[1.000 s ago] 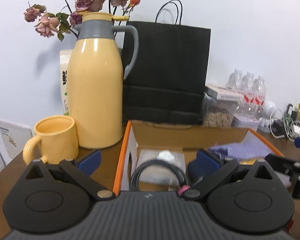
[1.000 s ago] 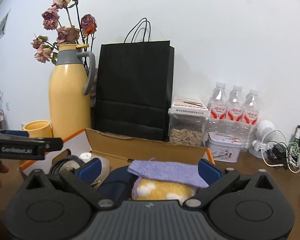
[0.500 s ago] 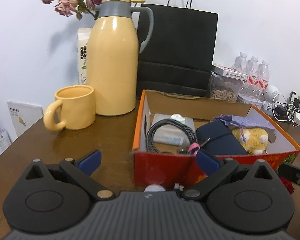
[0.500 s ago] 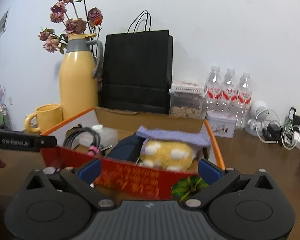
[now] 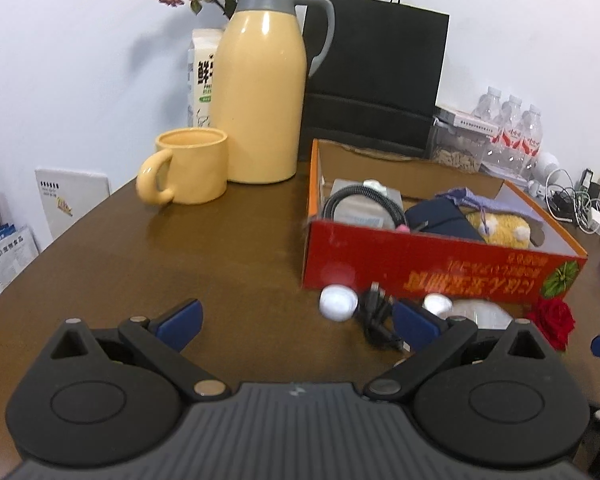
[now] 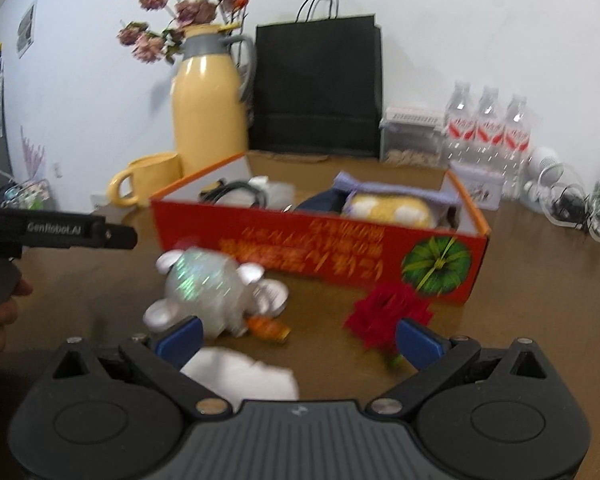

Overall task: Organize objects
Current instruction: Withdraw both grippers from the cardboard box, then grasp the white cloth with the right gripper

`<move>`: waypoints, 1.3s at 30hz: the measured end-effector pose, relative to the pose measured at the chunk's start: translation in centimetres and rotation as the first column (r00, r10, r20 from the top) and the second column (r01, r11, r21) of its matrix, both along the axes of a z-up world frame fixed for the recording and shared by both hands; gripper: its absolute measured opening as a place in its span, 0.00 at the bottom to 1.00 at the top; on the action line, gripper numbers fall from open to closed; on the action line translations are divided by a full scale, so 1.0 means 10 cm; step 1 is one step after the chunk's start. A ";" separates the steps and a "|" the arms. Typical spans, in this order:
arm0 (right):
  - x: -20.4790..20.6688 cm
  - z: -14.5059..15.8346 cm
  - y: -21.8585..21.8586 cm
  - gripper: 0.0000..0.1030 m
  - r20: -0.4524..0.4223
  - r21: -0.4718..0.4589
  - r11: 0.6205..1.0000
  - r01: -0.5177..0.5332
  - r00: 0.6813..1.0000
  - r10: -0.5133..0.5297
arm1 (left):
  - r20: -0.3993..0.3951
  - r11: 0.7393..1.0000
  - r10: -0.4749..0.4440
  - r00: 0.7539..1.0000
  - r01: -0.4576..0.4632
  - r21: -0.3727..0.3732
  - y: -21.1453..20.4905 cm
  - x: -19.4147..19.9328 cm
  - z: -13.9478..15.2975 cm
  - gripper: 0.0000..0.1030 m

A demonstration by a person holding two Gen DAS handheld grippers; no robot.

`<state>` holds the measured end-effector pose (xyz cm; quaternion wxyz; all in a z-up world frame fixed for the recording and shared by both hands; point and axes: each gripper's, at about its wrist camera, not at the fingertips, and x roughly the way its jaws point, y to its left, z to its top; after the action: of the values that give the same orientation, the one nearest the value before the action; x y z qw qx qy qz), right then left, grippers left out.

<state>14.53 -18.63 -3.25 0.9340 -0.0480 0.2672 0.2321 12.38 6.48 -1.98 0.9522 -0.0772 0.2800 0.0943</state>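
The left gripper [image 5: 296, 322] is held wide open above the table [image 5: 140, 264], with nothing between its fingers. The right gripper [image 6: 298, 336] is also spread open and empty. The red box [image 6: 320, 248] is seen at 12 o'clock, a red rose [image 6: 388, 312] lying just before it at 1 o'clock.

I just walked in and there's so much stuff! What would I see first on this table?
Probably the bright red box in the middle of the table, packed with a yellow plush toy and a black cable. Behind it on the left stands a tall yellow jug with a matching mug. In front of the box lie a red rose and a sparkly white toy.
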 end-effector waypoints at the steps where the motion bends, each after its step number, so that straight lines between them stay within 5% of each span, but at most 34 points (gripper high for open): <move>1: -0.03 -0.01 0.01 1.00 -0.016 0.000 1.000 -0.007 1.000 0.007 | -0.007 1.000 -0.001 1.000 0.001 0.000 0.00 -0.03 -0.01 1.00; 14: -0.15 -0.17 0.26 1.00 -0.202 0.012 0.997 -0.070 0.977 0.071 | -0.023 1.000 0.022 1.000 -0.022 -0.022 0.12 -0.38 0.01 1.00; 30: -0.22 -0.23 0.49 1.00 -0.152 -0.058 0.991 -0.119 0.982 0.109 | -0.030 0.999 0.035 0.999 -0.037 -0.040 0.18 -0.47 -0.01 1.00; 35: -0.26 -0.20 0.50 0.85 -0.145 -0.039 0.987 -0.154 0.979 0.146 | -0.034 0.998 0.043 0.999 -0.044 -0.042 0.19 -0.48 -0.01 1.00; 39: -0.28 -0.19 0.49 0.84 -0.143 -0.014 0.986 -0.164 0.977 0.161 | -0.034 0.998 0.042 0.999 -0.043 -0.041 0.19 -0.48 -0.02 1.00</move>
<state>11.76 -13.77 -5.14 0.8900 -0.0650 0.3309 0.3069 7.53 8.36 -2.15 0.9434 -0.1012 0.2961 0.1100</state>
